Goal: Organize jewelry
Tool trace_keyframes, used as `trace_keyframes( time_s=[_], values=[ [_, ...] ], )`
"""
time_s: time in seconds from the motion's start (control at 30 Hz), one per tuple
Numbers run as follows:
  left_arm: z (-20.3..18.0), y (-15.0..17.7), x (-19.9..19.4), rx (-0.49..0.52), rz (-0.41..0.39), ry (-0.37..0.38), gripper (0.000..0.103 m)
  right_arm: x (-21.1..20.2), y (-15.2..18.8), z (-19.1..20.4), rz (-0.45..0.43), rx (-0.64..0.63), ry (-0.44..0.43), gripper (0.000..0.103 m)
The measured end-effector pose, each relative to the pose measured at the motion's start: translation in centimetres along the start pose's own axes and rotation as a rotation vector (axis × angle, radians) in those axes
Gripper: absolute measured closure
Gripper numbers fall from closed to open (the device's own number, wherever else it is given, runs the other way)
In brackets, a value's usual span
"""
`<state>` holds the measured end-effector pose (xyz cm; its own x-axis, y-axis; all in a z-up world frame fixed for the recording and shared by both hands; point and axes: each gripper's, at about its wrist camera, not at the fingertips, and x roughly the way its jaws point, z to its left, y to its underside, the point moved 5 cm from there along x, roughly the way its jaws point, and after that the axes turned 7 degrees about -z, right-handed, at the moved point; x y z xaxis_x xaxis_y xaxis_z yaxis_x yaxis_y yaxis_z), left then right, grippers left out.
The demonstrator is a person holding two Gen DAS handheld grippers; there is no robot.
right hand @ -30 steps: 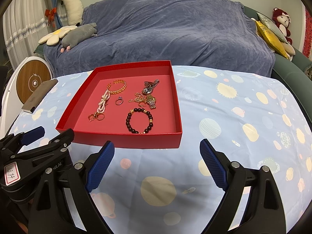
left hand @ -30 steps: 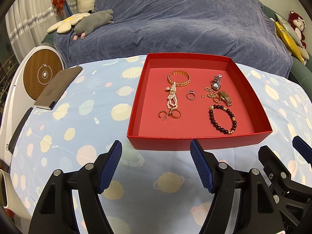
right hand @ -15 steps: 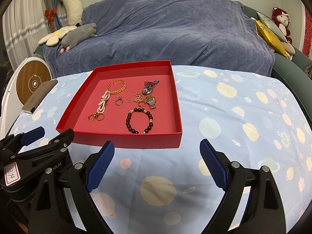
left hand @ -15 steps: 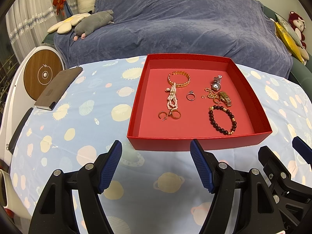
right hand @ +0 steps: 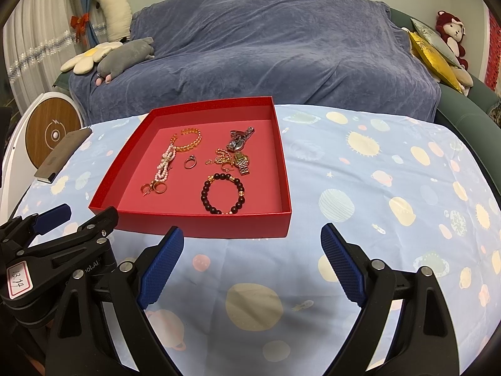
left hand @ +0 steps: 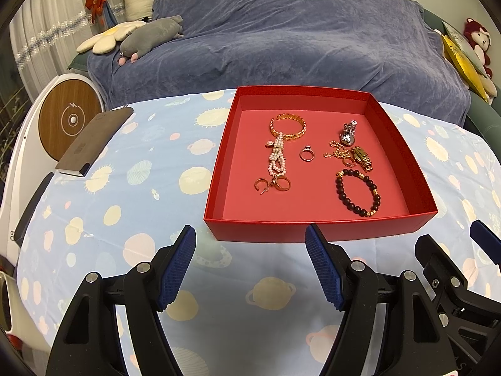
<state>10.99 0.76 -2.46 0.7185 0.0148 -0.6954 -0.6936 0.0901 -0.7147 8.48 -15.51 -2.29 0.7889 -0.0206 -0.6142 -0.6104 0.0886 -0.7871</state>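
Note:
A shallow red box (left hand: 313, 232) (right hand: 188, 227) rests on a planet-print cloth. Inside lie a gold bangle (left hand: 287, 126) (right hand: 191, 139), a pearl string (left hand: 277, 158) (right hand: 164, 164), a small ring (left hand: 307, 155) (right hand: 189, 163), gold earrings (left hand: 275, 184) (right hand: 153, 187), a silver watch (left hand: 348, 133) (right hand: 239, 139), a gold watch with chain (left hand: 360, 156) (right hand: 239, 161) and a dark bead bracelet (left hand: 358, 192) (right hand: 223, 192). My left gripper (left hand: 250, 250) hovers open just before the box's near wall. To its right, my right gripper (right hand: 252, 250) is open too, holding nothing.
A grey notebook (left hand: 94, 142) (right hand: 62, 153) lies at the table's left edge by a round wood-faced device (left hand: 70, 119). A sofa under a blue blanket (left hand: 281, 40) with plush toys stands behind. Bare cloth stretches right of the box (right hand: 391, 188).

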Motion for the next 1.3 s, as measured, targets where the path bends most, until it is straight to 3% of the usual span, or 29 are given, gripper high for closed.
trace_keyframes(
  time_s=[0.73, 0.9, 1.3],
  values=[
    [0.33, 0.02, 0.07, -0.023, 0.007, 0.001, 0.034, -0.16, 0.34, -0.46, -0.002, -0.002, -0.006, 0.015],
    [0.83, 0.1, 0.3, -0.048, 0.014, -0.012, 0.022, -0.11, 0.37, -0.43, -0.002, 0.001, -0.008, 0.015],
    [0.83, -0.14, 0.28, -0.049, -0.001, -0.031, 0.022, -0.21, 0.55, -0.02, -0.004, -0.002, -0.004, 0.015]
  ],
)
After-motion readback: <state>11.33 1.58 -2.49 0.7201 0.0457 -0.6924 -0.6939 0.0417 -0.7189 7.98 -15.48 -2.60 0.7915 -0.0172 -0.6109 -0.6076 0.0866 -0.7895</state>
